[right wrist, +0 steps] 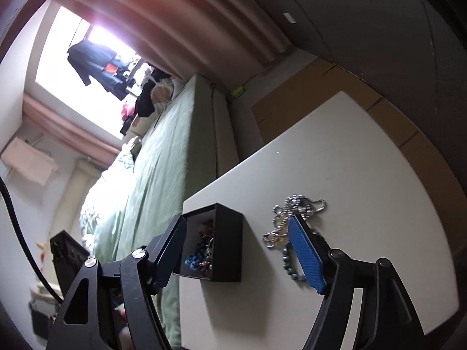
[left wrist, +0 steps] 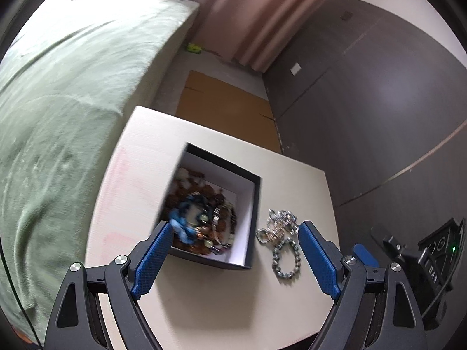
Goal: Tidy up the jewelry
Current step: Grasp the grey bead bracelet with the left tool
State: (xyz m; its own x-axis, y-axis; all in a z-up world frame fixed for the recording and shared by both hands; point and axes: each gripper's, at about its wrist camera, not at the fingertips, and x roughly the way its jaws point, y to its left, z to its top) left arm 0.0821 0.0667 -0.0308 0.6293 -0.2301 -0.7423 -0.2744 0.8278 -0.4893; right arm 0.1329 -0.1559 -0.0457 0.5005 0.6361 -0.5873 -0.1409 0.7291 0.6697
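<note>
A black box [left wrist: 254, 218] with a white lining stands open on the white table [left wrist: 204, 306]. Inside lies tangled jewelry [left wrist: 201, 218]: blue beads, brown beads and metal pieces. Right of the box, a silver chain [left wrist: 277, 227] and a grey bead bracelet [left wrist: 287, 259] lie on the tabletop. My left gripper [left wrist: 235, 229] hovers open over the box's near side, holding nothing. In the right wrist view, my right gripper [right wrist: 236, 223] is open and empty. The box [right wrist: 227, 242] shows between its fingers, while the chain [right wrist: 292, 211] and bracelet [right wrist: 287, 258] are partly hidden behind the right finger.
A bed with a green sheet [left wrist: 58, 102] runs along the table's left side. Flat cardboard [left wrist: 224, 102] lies on the floor beyond the table. Dark wardrobe doors [left wrist: 379, 87] stand to the right and pink curtains [left wrist: 248, 14] hang at the back.
</note>
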